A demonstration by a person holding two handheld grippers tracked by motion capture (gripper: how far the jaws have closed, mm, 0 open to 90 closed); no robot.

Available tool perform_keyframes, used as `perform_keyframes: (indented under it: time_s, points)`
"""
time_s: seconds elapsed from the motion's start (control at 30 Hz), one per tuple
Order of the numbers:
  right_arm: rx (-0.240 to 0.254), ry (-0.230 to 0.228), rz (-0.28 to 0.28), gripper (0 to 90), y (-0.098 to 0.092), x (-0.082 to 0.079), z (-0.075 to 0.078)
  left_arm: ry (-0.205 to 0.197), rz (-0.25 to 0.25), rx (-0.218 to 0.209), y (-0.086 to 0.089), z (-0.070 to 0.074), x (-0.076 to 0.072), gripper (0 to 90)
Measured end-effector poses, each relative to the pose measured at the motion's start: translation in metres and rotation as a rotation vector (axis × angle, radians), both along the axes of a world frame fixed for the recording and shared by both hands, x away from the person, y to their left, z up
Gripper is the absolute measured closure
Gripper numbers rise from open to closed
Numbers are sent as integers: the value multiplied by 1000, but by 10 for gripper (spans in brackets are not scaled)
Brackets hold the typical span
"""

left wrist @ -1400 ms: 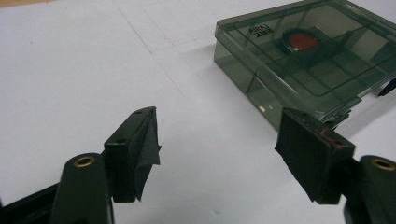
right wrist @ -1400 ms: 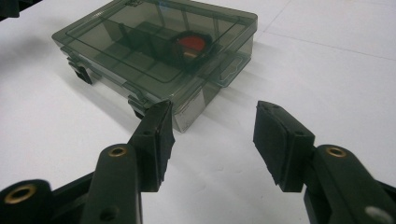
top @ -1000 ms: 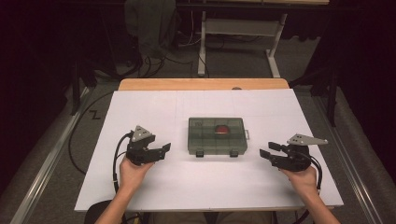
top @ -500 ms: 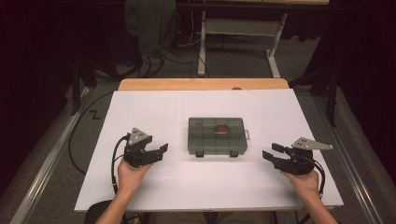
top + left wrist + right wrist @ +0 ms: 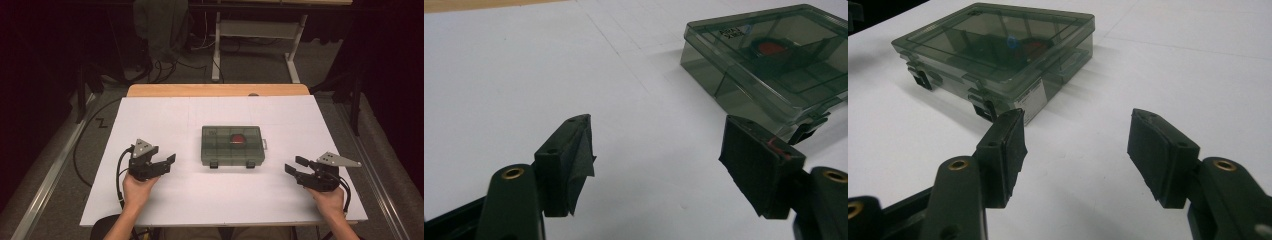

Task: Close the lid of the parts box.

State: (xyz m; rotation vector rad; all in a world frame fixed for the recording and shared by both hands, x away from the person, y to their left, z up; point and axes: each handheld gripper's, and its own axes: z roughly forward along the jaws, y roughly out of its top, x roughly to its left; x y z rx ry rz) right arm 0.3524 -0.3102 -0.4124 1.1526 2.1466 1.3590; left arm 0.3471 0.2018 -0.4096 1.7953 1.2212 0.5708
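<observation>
A dark translucent compartment box [image 5: 232,145] lies closed in the middle of the white table, latches toward the near edge, with a small red thing [image 5: 238,139] inside. My left gripper [image 5: 167,162] rests left of the box, apart from it, open and pointing right. In the left gripper view the jaws [image 5: 656,150] stand wide with bare table between them, and the box [image 5: 769,65] sits ahead to the right. My right gripper [image 5: 295,165] is to the box's right, pointing left; its jaws [image 5: 1075,145] have just been opening and hold nothing. The box [image 5: 998,47] lies ahead of it.
A white sheet [image 5: 150,115] covers the table, with a strip of wood [image 5: 215,90] showing at the far edge. Black cable [image 5: 120,170] trails from the left gripper near the table's left edge. A white desk frame [image 5: 260,35] stands on the floor beyond.
Both hands have drifted slightly toward the near edge of the table. The box has not moved.
</observation>
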Motion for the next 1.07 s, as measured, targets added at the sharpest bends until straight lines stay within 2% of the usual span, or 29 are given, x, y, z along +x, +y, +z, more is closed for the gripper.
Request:
perform_keyframes:
  time_s: [0.53,0.77,1.07]
  points:
    - [9,-7,-4,418,-6,-8,-5,-20,-1,-19,0,-6,-6,281]
    - [0,-18,1,418,-3,-8,-5,-40,-1,-47,1,-5,-7,270]
    - [3,-22,4,414,-2,-5,-6,-47,-7,-48,0,-6,-8,269]
